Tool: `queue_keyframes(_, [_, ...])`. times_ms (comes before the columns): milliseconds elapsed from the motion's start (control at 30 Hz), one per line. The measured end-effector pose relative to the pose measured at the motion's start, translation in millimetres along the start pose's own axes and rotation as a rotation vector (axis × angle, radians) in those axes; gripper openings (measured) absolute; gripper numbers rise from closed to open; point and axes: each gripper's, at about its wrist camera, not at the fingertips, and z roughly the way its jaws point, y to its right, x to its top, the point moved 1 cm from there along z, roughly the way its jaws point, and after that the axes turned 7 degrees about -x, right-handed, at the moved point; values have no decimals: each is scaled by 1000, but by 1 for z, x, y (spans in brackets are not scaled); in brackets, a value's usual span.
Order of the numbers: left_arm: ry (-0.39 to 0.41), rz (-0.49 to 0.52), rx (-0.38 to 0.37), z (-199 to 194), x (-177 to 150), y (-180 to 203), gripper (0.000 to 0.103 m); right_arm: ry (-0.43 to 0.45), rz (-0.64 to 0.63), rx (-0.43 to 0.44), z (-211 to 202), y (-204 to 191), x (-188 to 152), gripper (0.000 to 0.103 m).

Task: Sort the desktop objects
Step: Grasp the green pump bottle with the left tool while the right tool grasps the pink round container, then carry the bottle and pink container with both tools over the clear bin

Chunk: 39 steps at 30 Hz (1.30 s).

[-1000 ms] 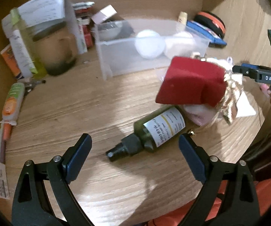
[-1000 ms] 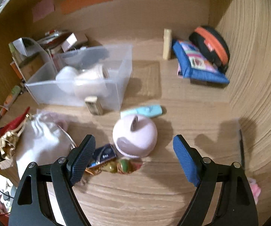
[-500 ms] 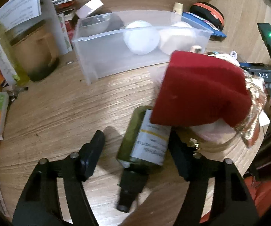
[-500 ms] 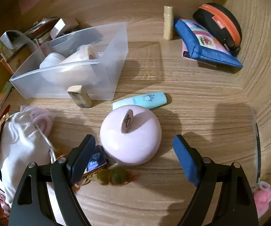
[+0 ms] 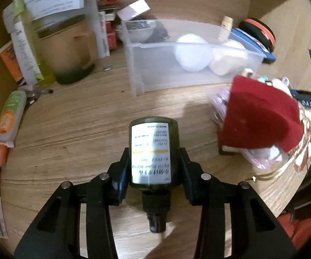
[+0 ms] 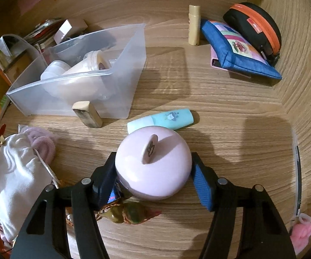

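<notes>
Both of my tools had closed onto something. Low in the centre of its frame, my left tool [image 5: 153, 168] had its jaws narrowed against the sides of a dark green glass spray bottle with a white printed label [image 5: 153, 153], pump cap pointing back toward me; whether it had left the wooden worktop [image 5: 79, 129] I could not tell. I judged the bottle stiff, smooth and fairly weighty, likely to slip on bare glass, so the papered mid-body where the pads sat seemed the best hold.

My right tool [image 6: 153, 172] pressed its pads against the flanks of a round pale-pink glossy case with a small upright tab on its lid [image 6: 153, 168], at lower centre of its frame. That domed shell looked light, hard and slick, best taken across its widest part, low on the sides.

A frosted translucent plastic bin [image 6: 120, 90] stood at upper left, holding white containers. A soft white drawstring cloth pouch [image 6: 19, 172] slumped at lower left.
</notes>
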Motion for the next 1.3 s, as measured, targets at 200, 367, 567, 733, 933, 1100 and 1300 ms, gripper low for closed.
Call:
queue_keyframes(200, [53, -28, 10, -17, 8, -6, 41, 70, 13, 21, -28, 5, 6, 61])
queue_keyframes(367, [116, -24, 11, -35, 19, -3, 41, 149, 7, 33, -57, 1, 15, 61])
queue_keyframes(567, [198, -9, -7, -56, 39, 5, 41, 234, -22, 81, -86, -12, 28, 61])
queue_keyframes(733, [253, 11, -9, -64, 60, 7, 41, 280, -44, 122, -95, -26, 37, 61])
queue_keyframes(933, [261, -9, -16, -59, 89, 3, 41, 314, -57, 185, -98, -44, 54, 61])
queue_keyframes(1100, [266, -20, -22, -52, 108, 3, 41, 328, -69, 211, -97, -58, 72, 61])
queue_keyframes(1300, [269, -19, -52, -44, 127, 6, 41, 323, -76, 235, -90, -68, 92, 61])
